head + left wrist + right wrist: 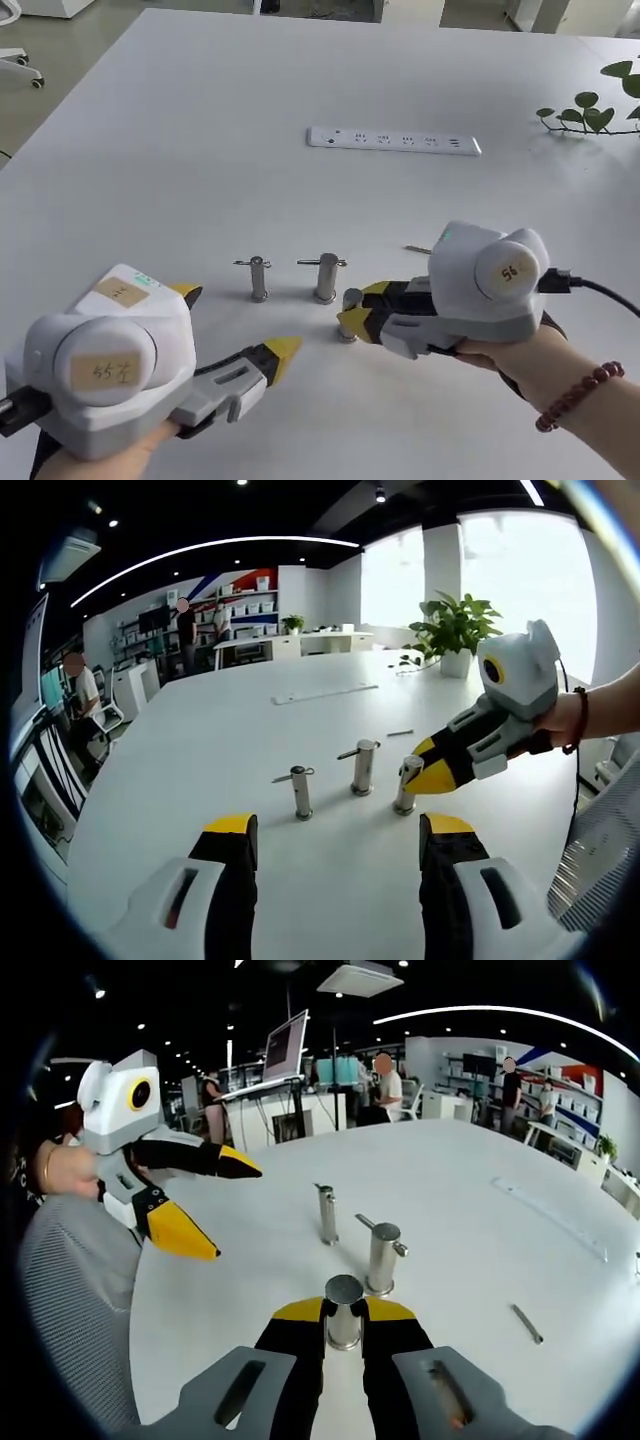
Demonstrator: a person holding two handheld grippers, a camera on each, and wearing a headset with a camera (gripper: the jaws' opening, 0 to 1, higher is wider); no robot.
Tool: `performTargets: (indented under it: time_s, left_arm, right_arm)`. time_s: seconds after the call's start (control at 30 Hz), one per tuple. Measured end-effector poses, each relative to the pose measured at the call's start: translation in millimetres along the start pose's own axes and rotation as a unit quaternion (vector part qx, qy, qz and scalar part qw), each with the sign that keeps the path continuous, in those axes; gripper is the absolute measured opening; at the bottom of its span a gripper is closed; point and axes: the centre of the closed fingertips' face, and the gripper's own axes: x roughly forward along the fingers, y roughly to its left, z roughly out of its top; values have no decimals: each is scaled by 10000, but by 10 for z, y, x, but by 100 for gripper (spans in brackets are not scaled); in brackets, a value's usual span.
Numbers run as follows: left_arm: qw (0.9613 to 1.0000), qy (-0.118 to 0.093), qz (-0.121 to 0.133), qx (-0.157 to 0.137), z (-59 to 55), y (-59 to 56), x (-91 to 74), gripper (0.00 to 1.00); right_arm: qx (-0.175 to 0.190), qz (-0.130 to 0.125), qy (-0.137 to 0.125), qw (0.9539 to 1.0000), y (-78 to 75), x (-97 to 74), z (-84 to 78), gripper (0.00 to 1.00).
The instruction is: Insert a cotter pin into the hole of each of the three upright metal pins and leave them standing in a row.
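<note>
- Head view: three metal pins stand upright on the tabletop point(200, 150), close to its near edge and about midway between its left and right edges.
- The left pin point(259, 278) and the middle pin point(326, 277) each have one of the inserted cotter pins point(322, 262) through the top. The third pin point(350, 310), a little nearer the near edge, has none.
- The right gripper point(352, 318) has its jaws closed on the third pin's shaft, just under the cap. In the right gripper view the yellow tips press it from both sides, and it seems to rest on its base.
- The left gripper point(237, 320) is spread wide and holds nothing. It hovers over the near left part of the tabletop, apart from the row.
- The loose cotter pin point(418, 249) lies flat beyond the right gripper, towards the far edge.
- Handling, as a judgement:
  - The upright pins look like solid polished steel, stiff and fairly heavy. They are smooth enough to twist or slip in the jaws, and their narrow bases make them easy to tip.
  - Holding the shaft low keeps the cross-hole free. I cannot make out that hole here.
  - The cotter pin is thin, light wire that may skid on the smooth tabletop and bend if squeezed hard.
  - It is best pinched at its looped end, with the straight legs pointing out for threading.
</note>
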Motion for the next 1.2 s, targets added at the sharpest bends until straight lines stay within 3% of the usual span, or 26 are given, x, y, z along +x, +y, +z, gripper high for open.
performTargets:
  time_s: [0.37, 0.8, 1.2]
  left_arm:
    - [10000, -3, -33, 5, 8, -21, 6, 64]
    - [10000, 55, -48, 38, -19, -34, 21, 64]
    - [10000, -9, -28, 43, 10, -20, 9, 65]
  right_arm:
    - [11, -386, -55, 9992, 37, 8, 2, 8]
    - [-96, -247, -140, 9996, 37, 19, 6, 9]
    - [240, -36, -140, 9996, 41, -78, 22, 20]
